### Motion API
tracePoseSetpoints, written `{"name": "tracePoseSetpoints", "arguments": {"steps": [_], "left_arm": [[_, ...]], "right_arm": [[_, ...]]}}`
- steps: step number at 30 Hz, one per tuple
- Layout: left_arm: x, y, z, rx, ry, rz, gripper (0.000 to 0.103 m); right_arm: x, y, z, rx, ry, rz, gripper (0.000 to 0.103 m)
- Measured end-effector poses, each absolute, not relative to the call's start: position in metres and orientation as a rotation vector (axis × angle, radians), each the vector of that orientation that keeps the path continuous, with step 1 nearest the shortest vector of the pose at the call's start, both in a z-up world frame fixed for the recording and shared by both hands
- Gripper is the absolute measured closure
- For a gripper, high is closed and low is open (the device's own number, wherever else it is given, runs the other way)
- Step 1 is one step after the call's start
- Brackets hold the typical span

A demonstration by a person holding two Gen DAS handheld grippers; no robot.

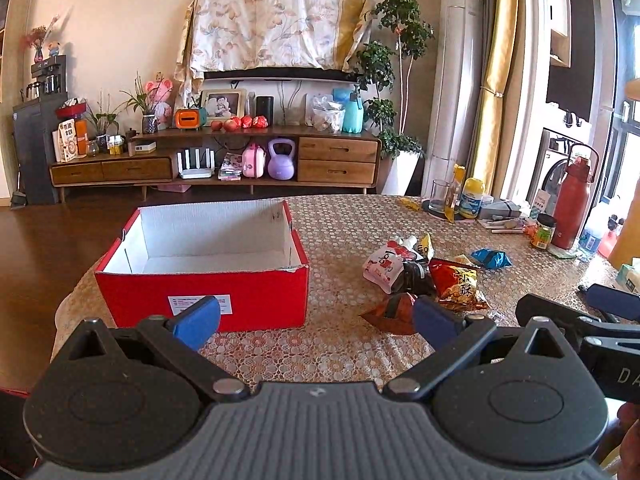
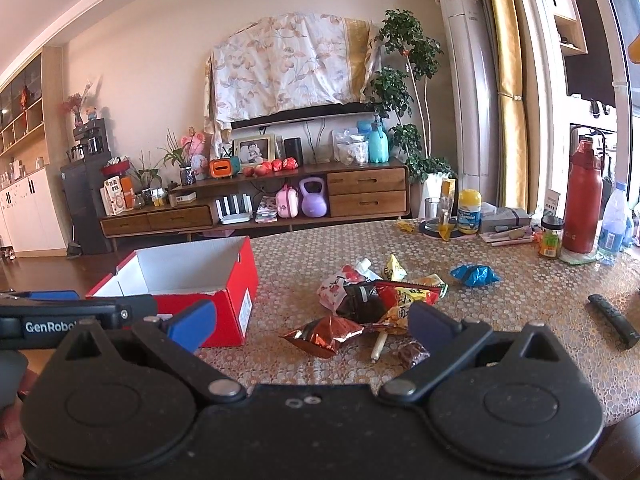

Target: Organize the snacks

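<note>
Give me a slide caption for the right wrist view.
Open right tongs face a snack pile beside an empty red box.

An open cardboard box [image 1: 202, 268] sat on the table [image 1: 340, 344] to the left, and a heap of snack packets [image 2: 376, 300] lay on the table to its right, with one foil packet [image 2: 324, 334] at the heap's near-left edge and a crumpled packet [image 2: 475, 275] apart to the far right. Further right a remote control [image 2: 614, 320] lay near the table's edge. Along the far right side stood a glass [image 2: 434, 208], a tub [image 2: 469, 211], a small jar [image 2: 551, 236] and a tall flask [image 2: 582, 200], with a TV cabinet [image 2: 256, 204] against the wall beyond.
</note>
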State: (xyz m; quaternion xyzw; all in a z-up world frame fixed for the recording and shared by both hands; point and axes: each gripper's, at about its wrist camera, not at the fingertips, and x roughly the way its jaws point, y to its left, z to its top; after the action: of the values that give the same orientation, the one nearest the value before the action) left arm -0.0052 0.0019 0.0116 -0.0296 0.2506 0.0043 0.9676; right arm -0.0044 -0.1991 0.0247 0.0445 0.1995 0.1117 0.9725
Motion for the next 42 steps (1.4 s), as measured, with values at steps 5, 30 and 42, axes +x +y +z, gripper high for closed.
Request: {"name": "tracePoseSetpoints", "arguments": {"steps": [5, 30, 42], "left_arm": [[-0.005, 0.002, 0.014, -0.062, 0.504, 0.006, 0.0], [0.112, -0.045, -0.036, 0.039, 0.625, -0.217, 0.0], [0.186, -0.075, -0.089, 0.084, 0.775, -0.285, 0.001]], "right_arm": [[-0.005, -0.199, 0.024, 0.089, 0.405, 0.222, 0.0], [0.076, -0.247, -0.029, 0.098, 0.547, 0.069, 0.006], [0.139, -0.249, -0.085, 0.024, 0.692, 0.116, 0.026]]}}
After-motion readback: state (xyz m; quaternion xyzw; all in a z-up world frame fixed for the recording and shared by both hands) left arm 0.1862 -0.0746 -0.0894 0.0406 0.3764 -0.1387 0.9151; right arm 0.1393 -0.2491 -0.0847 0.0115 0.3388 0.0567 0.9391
